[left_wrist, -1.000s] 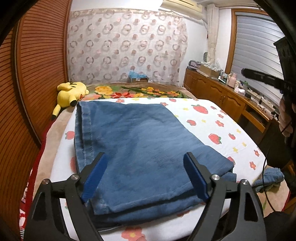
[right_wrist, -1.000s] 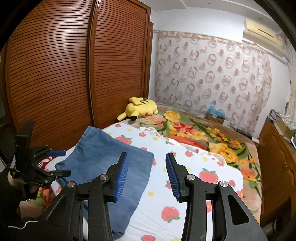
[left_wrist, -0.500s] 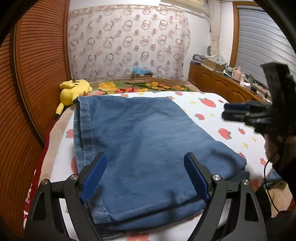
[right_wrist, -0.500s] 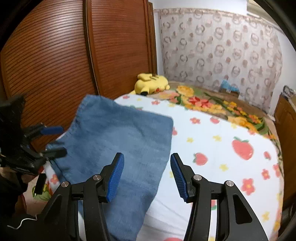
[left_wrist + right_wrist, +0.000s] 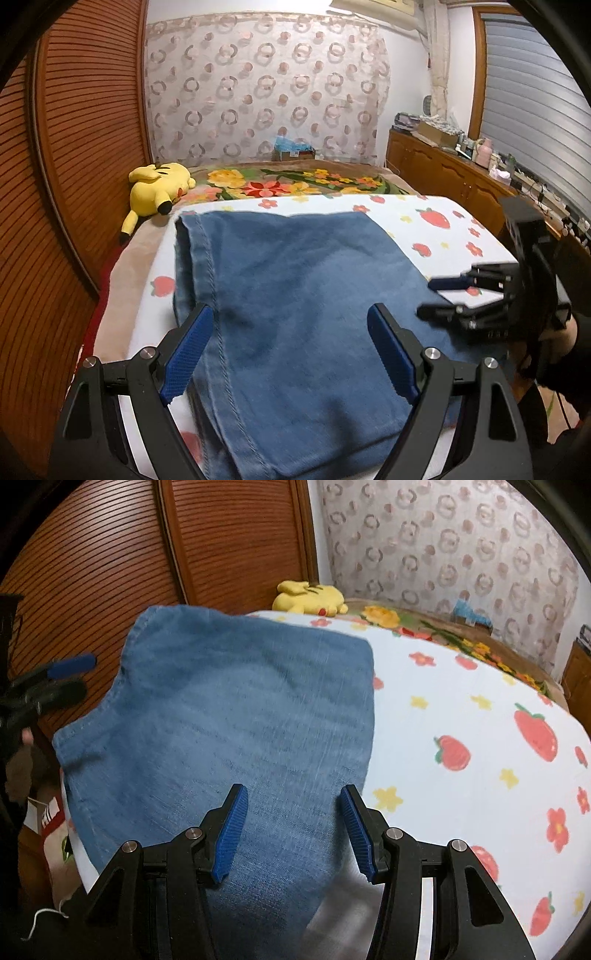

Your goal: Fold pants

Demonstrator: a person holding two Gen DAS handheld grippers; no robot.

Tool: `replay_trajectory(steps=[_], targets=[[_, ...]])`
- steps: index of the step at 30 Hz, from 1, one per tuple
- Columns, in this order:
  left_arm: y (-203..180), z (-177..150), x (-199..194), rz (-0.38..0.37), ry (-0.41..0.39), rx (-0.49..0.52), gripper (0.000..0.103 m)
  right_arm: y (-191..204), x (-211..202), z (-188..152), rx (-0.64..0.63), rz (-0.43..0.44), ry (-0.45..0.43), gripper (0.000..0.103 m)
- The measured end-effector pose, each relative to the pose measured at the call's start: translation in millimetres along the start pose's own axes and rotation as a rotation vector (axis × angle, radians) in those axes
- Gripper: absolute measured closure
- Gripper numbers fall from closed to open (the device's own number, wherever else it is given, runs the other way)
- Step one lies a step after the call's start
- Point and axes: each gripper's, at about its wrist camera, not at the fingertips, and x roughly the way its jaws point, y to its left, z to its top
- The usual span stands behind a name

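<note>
Folded blue denim pants (image 5: 295, 314) flat on the strawberry-print white bedsheet (image 5: 480, 720), both grippers over them and gripping nothing.

Left gripper (image 5: 291, 350) has its blue-padded jaws spread wide over the near end of the denim, pads clear of the cloth as far as I can see. Right gripper (image 5: 291, 823) has jaws parted about halfway, they've just been opening, only flat denim showing in the gap and nothing pinched. It hangs over the pants' right edge, close to where denim meets sheet. Stitched seam runs down the left side of the fold. Further out, a yellow plush toy (image 5: 159, 184) lies near the brown slatted wooden wardrobe doors (image 5: 229, 542), on the floral blanket (image 5: 295, 184) past the sheet.
</note>
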Motion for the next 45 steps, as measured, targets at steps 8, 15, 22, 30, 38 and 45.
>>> replay_trajectory(steps=[8,15,22,30,38,45], targets=[[26,17,16,0.049,0.008,0.001,0.017,-10,1,24,-0.017,0.000,0.015,0.049],[55,29,40,0.076,0.037,-0.032,0.017,-26,13,51,-0.011,-0.006,0.011,0.049],[80,27,64,0.080,0.074,-0.069,0.017,-35,47,76,-0.002,-0.007,0.021,0.049],[97,7,88,0.077,0.141,-0.104,0.017,-40,79,91,0.008,0.004,0.041,0.049],[91,-1,93,-0.013,0.161,-0.121,0.045,-41,105,99,0.013,0.029,0.061,0.049],[88,-2,93,-0.017,0.157,-0.127,0.051,-51,116,101,0.050,0.074,0.049,0.049]])
